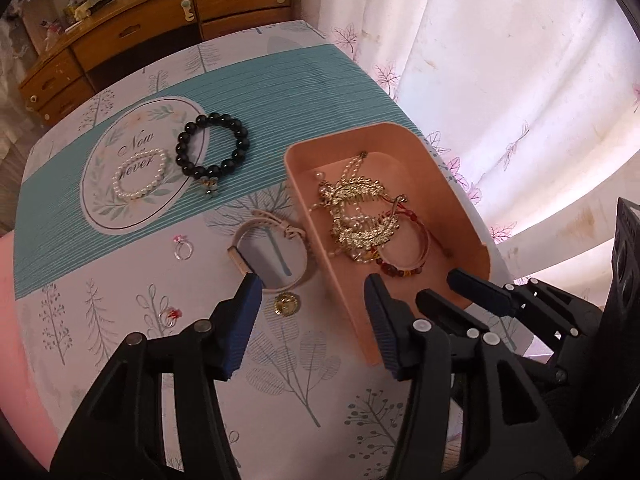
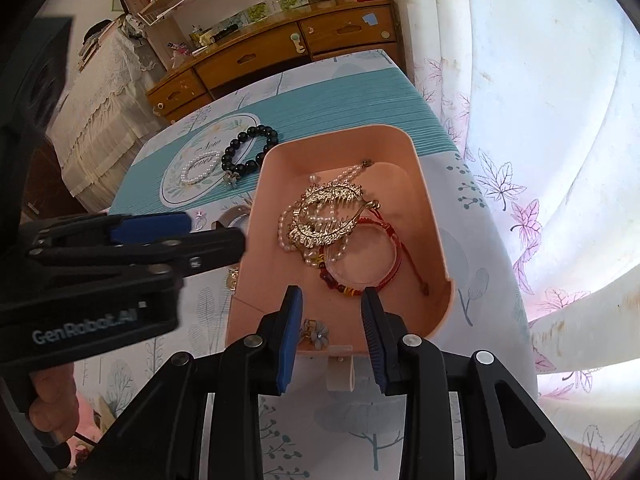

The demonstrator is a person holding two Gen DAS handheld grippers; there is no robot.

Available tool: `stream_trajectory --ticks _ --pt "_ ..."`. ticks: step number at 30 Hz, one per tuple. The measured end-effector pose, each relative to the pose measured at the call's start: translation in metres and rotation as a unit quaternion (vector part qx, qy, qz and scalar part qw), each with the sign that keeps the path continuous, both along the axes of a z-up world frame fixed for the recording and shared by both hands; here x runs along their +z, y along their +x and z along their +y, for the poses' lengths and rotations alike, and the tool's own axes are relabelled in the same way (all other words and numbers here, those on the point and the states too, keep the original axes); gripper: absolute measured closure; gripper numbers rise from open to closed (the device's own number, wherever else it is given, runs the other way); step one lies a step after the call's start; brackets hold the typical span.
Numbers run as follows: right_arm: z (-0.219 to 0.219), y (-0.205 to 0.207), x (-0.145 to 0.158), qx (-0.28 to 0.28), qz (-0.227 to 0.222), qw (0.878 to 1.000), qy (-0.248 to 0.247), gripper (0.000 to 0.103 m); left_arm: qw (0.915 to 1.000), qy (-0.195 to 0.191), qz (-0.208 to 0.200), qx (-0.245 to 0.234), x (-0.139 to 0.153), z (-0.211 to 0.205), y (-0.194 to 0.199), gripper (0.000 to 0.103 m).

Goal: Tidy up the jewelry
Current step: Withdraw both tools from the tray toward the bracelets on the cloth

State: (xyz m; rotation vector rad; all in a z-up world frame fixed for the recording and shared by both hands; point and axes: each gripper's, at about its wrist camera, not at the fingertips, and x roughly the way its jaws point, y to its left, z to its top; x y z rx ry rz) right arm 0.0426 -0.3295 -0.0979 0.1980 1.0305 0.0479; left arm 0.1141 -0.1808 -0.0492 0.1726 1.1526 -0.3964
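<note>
A pink box (image 1: 404, 140) (image 2: 276, 160) holds a gold hair comb (image 1: 362, 196) (image 2: 328, 216), a pearl strand and a red bracelet (image 2: 390, 252). A small blue flower piece (image 2: 316, 334) lies at its near end. On the cloth lie a black bead bracelet (image 1: 214, 146) (image 2: 250, 148), a pearl bracelet (image 1: 140, 174) (image 2: 200, 168), a beige strap bracelet (image 1: 272, 254), a gold coin charm (image 1: 286, 304) and two rings (image 1: 183, 247) (image 1: 170, 316). My left gripper (image 1: 312, 284) (image 2: 216, 228) is open and empty over the strap bracelet and the box's left wall. My right gripper (image 2: 330, 300) (image 1: 440, 284) is open and empty over the box's near end.
The table wears a leaf-print cloth with a teal band (image 1: 280, 76). A wooden dresser (image 1: 160, 24) stands behind it. A white curtain (image 1: 520, 80) hangs along the right side. The table's right edge runs close beside the box.
</note>
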Motion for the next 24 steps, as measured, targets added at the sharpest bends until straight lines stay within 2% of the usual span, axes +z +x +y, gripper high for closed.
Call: stream_trajectory --ticks 8,17,24 --pt "0.009 -0.006 0.009 0.008 -0.004 1.0 -0.002 0.072 0.9994 0.0 -0.007 0.033 0.001 0.048 -0.017 0.053" --pt "0.03 -0.01 0.019 0.033 -0.004 0.999 -0.007 0.072 0.9978 0.015 -0.018 0.062 -0.005 0.082 -0.032 0.053" --pt "0.054 0.0 0.027 0.067 -0.001 0.998 -0.021 0.072 0.9947 0.01 -0.026 0.099 -0.001 0.11 -0.023 0.053"
